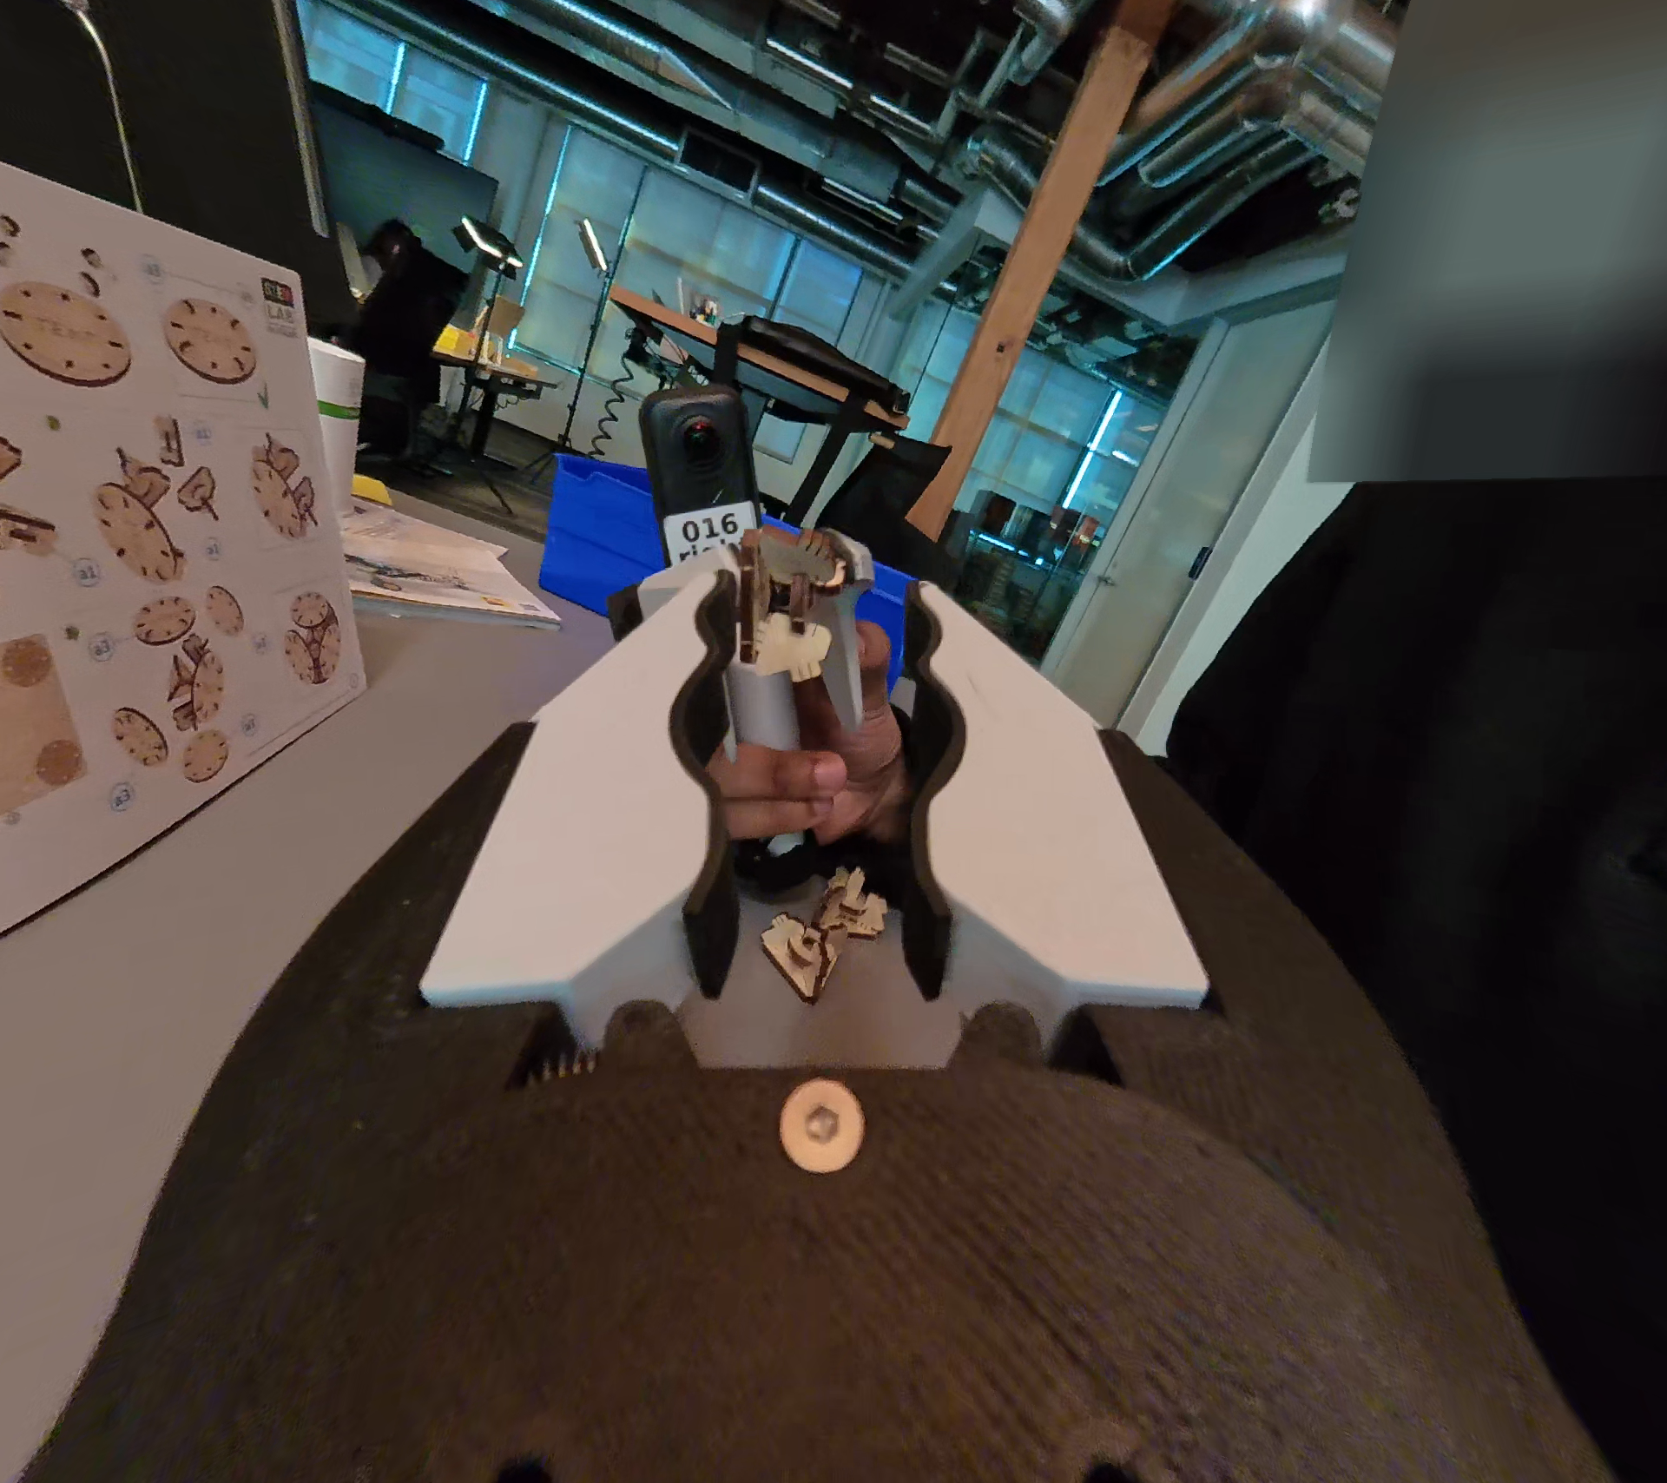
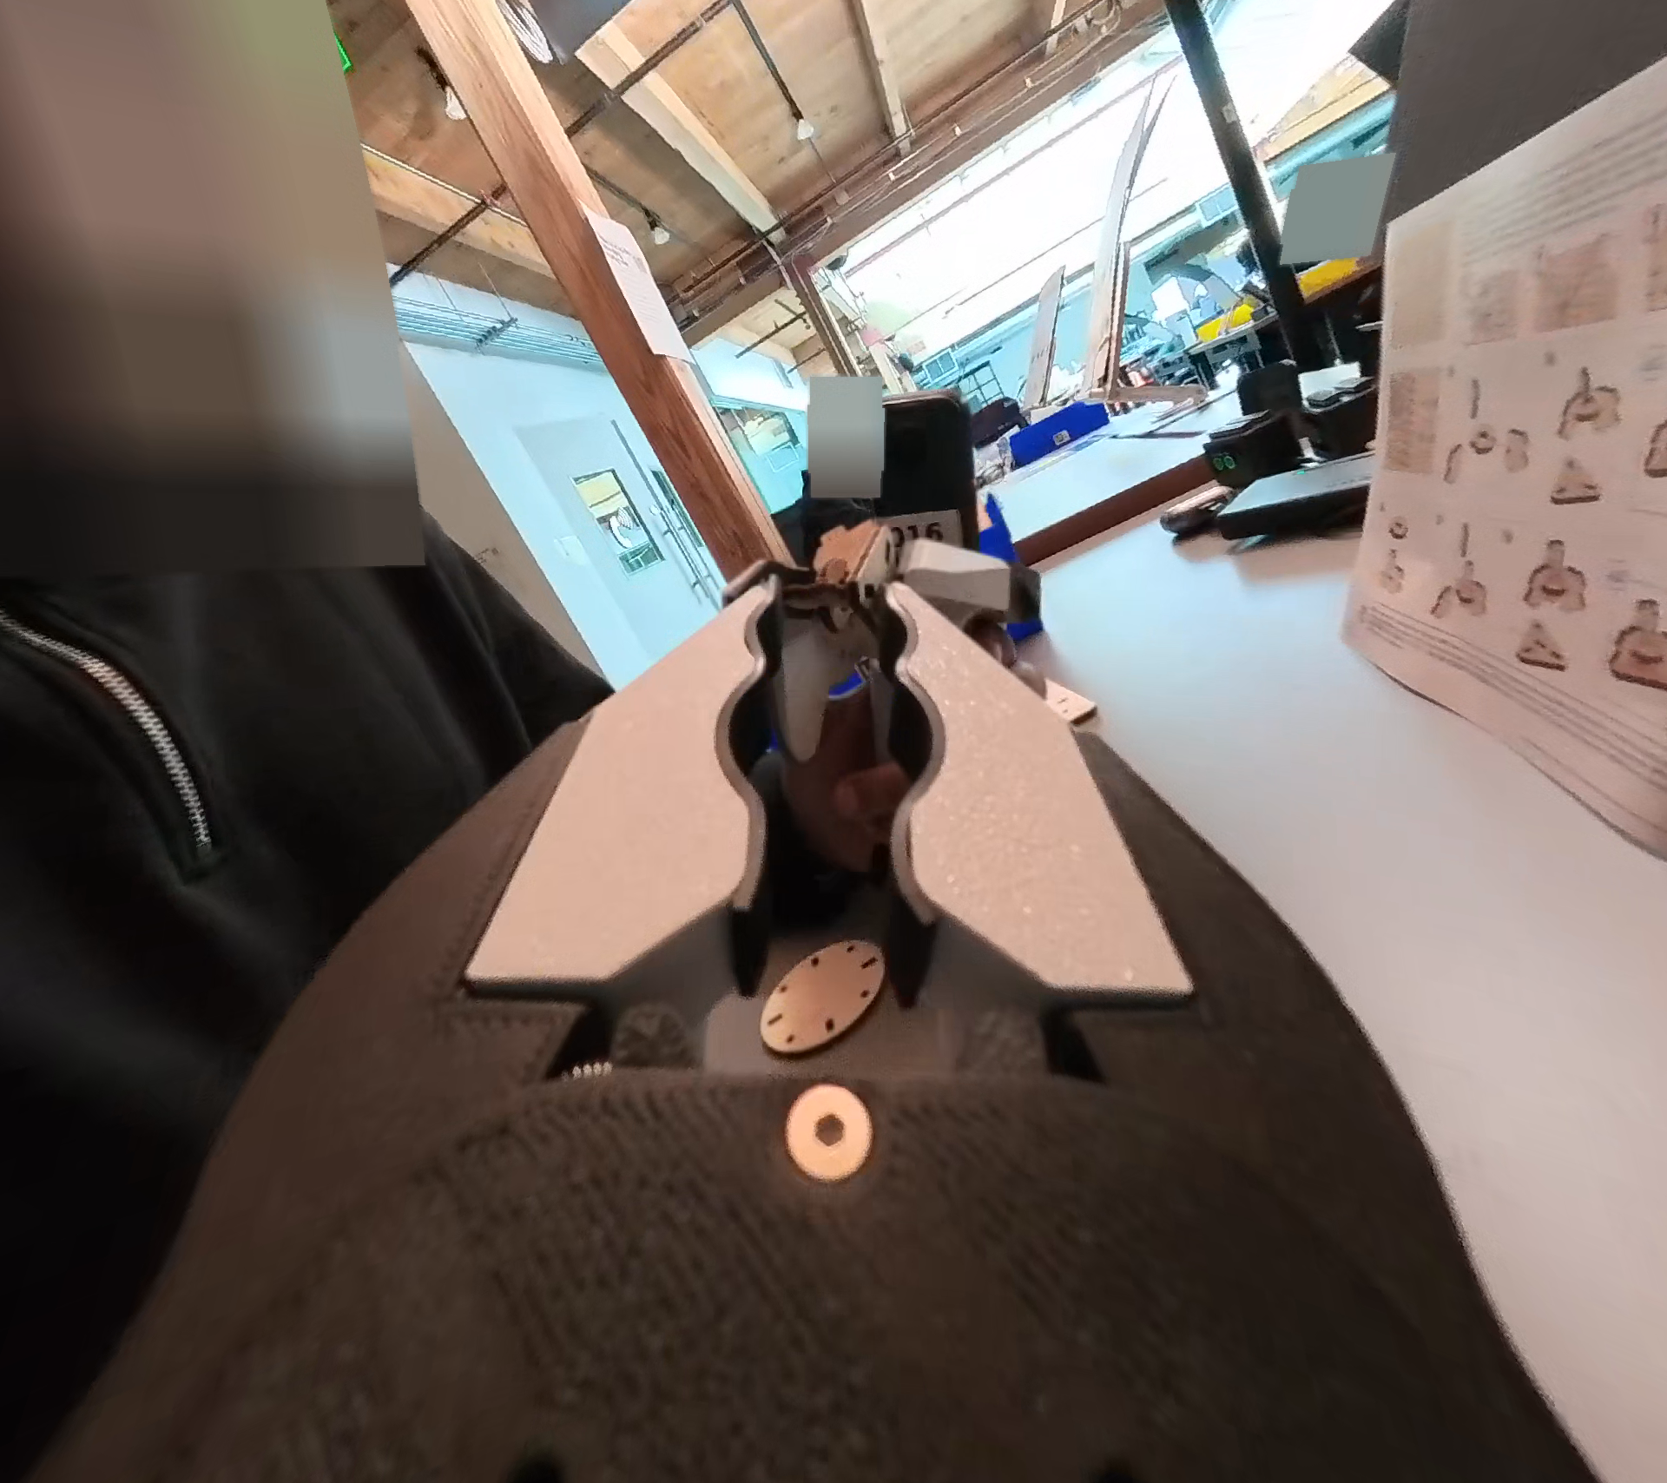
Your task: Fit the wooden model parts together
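In the left wrist view my left gripper [image 1: 819, 599] is open, its black pads on either side of a small wooden assembly [image 1: 787, 583] made of a slotted disc and pale toothed pieces. The right pad [image 1: 916, 610] stands clear of it. My right gripper's grey fingers [image 1: 848, 655] face me and pinch that assembly; a hand [image 1: 794, 790] holds that gripper. In the right wrist view my right gripper [image 2: 834, 596] is shut on the wooden assembly [image 2: 848, 551], with the left gripper's grey finger [image 2: 956, 574] close beside it.
Loose wooden pieces [image 1: 821, 934] and a slotted wooden disc [image 2: 821, 1007] lie on the grey table below. An upright instruction sheet [image 1: 162, 538] also shows in the right wrist view [image 2: 1533, 492]. A blue bin [image 1: 595, 529], a booklet [image 1: 433, 574] and a laptop [image 2: 1299, 492] are farther off. Only a small space, under 4 cm, lies between the two pairs of fingers.
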`<state>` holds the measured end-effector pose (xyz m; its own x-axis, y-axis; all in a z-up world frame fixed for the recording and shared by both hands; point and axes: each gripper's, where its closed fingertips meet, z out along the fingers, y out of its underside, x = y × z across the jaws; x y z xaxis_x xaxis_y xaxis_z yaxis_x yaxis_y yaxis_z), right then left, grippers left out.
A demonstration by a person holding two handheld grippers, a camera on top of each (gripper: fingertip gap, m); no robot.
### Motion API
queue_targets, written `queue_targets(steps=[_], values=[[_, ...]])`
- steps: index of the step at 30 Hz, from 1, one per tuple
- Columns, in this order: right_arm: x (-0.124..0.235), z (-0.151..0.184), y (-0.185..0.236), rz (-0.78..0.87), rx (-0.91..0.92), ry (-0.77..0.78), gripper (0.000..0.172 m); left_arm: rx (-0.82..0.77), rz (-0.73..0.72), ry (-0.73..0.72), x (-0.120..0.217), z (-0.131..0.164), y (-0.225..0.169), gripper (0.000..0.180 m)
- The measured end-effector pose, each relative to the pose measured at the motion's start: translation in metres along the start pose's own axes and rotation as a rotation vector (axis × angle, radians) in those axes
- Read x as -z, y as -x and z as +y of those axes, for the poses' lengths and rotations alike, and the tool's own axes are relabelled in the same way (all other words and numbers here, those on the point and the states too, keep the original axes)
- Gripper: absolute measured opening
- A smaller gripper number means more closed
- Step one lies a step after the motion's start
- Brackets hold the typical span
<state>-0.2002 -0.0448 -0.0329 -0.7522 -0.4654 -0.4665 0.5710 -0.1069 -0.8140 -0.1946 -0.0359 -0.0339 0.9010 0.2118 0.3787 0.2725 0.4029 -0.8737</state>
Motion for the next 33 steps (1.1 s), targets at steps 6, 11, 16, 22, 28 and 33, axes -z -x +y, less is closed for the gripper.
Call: queue_targets(steps=[6,11,16,22,28,33], values=[[-0.002,0.006,-0.003,0.016,-0.002,0.035,0.017,-0.029,-0.051,-0.002,0.001,0.0,0.006,0.026],[-0.002,0.006,-0.003,0.023,0.011,0.032,0.018,-0.019,-0.055,0.008,0.002,0.0,0.008,0.02],[-0.003,0.004,-0.005,0.027,0.008,0.009,0.017,0.001,-0.062,-0.011,0.003,-0.002,0.009,0.019],[-0.006,0.003,-0.008,0.044,0.004,-0.002,0.017,0.031,-0.067,-0.027,0.005,-0.004,0.011,0.018],[-0.007,0.003,-0.007,0.053,0.02,0.004,0.017,0.037,-0.076,-0.024,0.005,-0.005,0.011,0.018],[-0.009,0.002,-0.008,0.087,0.075,0.003,0.016,0.047,-0.077,-0.035,0.006,-0.007,0.01,0.019]])
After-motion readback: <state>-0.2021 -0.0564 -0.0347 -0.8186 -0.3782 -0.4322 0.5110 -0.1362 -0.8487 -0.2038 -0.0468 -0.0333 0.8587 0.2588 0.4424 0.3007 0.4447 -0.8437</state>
